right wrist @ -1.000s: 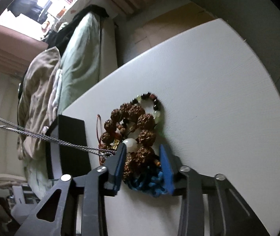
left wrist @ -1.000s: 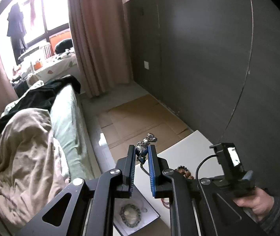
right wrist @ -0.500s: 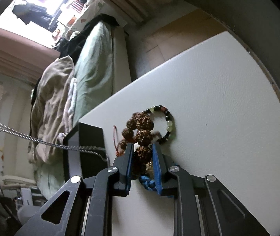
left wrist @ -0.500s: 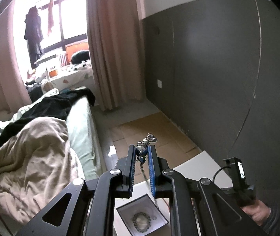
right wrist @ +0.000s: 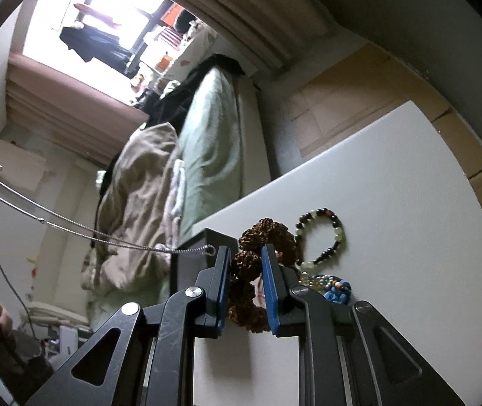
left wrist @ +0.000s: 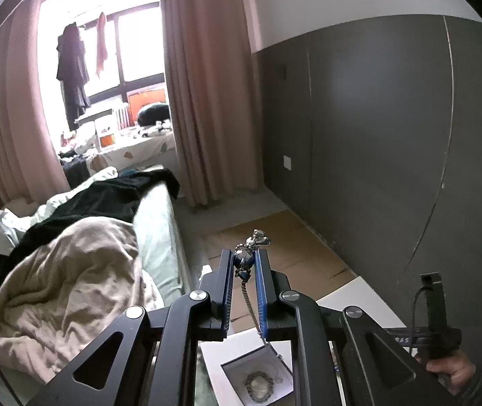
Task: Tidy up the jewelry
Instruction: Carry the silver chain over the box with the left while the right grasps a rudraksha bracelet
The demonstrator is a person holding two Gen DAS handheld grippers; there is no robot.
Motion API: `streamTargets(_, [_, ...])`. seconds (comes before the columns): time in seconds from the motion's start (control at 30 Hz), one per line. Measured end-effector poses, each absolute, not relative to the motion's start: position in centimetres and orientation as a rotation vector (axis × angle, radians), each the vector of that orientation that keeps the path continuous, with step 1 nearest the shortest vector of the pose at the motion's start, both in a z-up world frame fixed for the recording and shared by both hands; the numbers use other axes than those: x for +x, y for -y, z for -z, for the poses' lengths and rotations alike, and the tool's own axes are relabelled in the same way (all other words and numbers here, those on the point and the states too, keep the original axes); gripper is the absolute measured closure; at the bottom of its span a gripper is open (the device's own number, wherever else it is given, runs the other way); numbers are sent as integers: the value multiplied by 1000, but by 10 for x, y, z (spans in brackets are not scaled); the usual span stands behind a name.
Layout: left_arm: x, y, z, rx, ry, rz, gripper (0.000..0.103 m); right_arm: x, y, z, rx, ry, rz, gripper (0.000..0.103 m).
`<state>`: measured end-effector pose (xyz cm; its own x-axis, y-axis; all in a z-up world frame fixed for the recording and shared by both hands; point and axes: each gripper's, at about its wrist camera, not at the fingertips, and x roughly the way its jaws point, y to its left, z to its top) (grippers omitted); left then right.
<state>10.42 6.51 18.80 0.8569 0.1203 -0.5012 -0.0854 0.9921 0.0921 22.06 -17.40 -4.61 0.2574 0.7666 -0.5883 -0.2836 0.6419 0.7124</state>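
Left gripper (left wrist: 244, 267) pinching silver necklace (left wrist: 248, 253), right gripper (right wrist: 246, 264) newly clamped on brown seed-bead bracelet (right wrist: 268, 237) above white table (right wrist: 393, 203); best raised slowly, untangling chain.

Right claw (right wrist: 246, 264) clamped on brown seed-bead bracelet (right wrist: 264, 237), its jaws just closed in. Silver chain (right wrist: 105, 237) stretches left. Small-bead bracelet (right wrist: 322, 237) and black box (right wrist: 190, 264) on white bench (right wrist: 410, 220).
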Motion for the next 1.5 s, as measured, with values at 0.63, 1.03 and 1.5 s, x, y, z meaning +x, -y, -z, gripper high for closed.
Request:
streamTargets(0.63, [98, -76, -178, 56, -546, -107, 90, 216, 173, 42, 521, -1081, -761, 83])
streamTargets(1.03, [102, -87, -130, -37, -603, -85, 90, 218, 184, 44, 541, -1065, -721, 83])
streamTargets(1.5, [116, -93, -59, -148, -686, -105, 90, 216, 178, 42, 533, -1045, -717, 83])
